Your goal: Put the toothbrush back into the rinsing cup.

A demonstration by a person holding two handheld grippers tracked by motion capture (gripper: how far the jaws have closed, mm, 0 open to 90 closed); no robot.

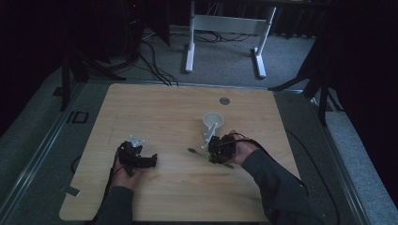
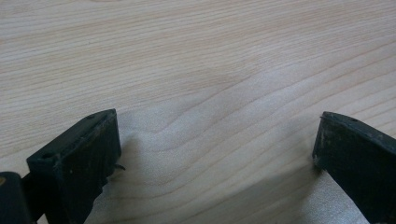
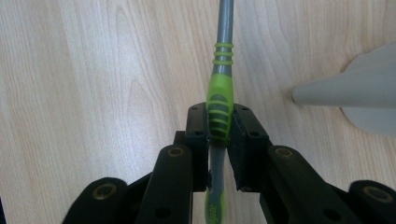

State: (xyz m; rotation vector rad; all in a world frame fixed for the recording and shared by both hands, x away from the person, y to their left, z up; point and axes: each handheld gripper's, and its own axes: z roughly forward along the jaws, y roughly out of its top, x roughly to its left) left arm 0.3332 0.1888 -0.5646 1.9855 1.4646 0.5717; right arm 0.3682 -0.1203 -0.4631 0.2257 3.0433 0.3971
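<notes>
1. Nearest the person's edge of the light wooden table (image 1: pixel 178 108), the left gripper (image 1: pixel 141 159) lies low on the board, well left of the white cup (image 1: pixel 213 123); its jaws stand wide apart with nothing between them, bare wood all around.
2. The left hand (image 1: pixel 123 174) wraps the gripper's rear, its forearm coming in from the near edge.
3. Just below and right of the white cup, the right gripper (image 3: pixel 219 123) is clamped on the ribbed green grip of a green and grey toothbrush (image 3: pixel 220 100), the jaws pressed against both sides of the handle.
4. The toothbrush lies flat along the wood, its grey shaft running out to the left of the cup's base; a pale handle (image 1: pixel 210 133) leans out of the cup toward the gripper.
5. The right hand (image 1: pixel 241 150) grips from the right side, sleeve angled toward the table's near right corner.
6. Beyond the cup, open tabletop reaches the far edge, with a round grey cable port (image 1: pixel 225 101) behind it.
7. Farther off, grey carpet, loose black cables (image 1: pixel 155 65) and a white desk frame (image 1: pixel 225 33) sit in a dim room.
</notes>
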